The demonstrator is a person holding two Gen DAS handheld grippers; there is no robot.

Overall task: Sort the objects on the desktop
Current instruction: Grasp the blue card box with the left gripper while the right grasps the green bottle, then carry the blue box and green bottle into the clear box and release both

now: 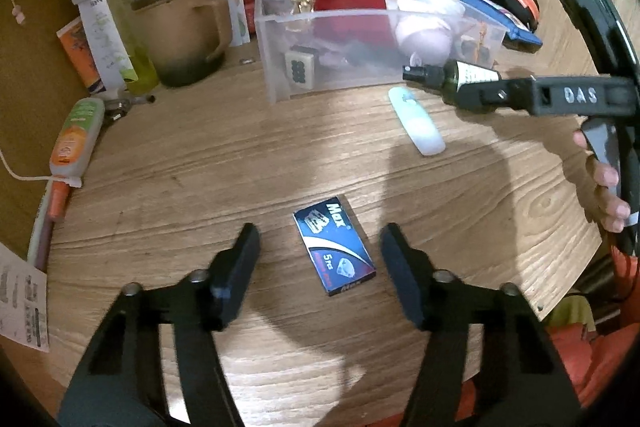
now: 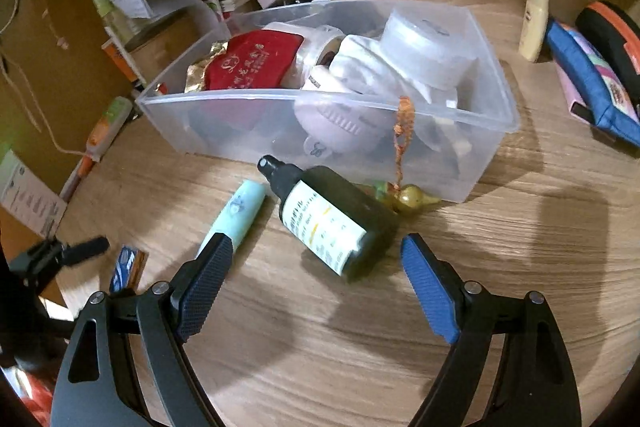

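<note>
A clear plastic bin (image 1: 280, 83) (image 2: 492, 115) on the wooden desk holds a red pouch, white items and other small things. A dark green spray bottle (image 2: 336, 219) (image 1: 460, 77) lies on the desk in front of the bin. My right gripper (image 2: 316, 255) is open, its jaws on either side of the bottle's base, not touching it. A pale blue tube (image 2: 240, 211) (image 1: 418, 123) lies left of the bottle. A small blue "Max" box (image 1: 334, 251) (image 2: 128, 267) lies flat between the open jaws of my left gripper (image 1: 320, 239).
A brown mug (image 1: 180, 27), yellow-green bottle (image 1: 116, 23), orange tube (image 1: 74, 135) and papers crowd the left side. A blue pouch (image 2: 592, 83), an orange-black case (image 2: 616, 35) and a cream bottle (image 2: 534, 23) sit right of the bin. An olive gourd charm (image 2: 412, 199) lies by the bin.
</note>
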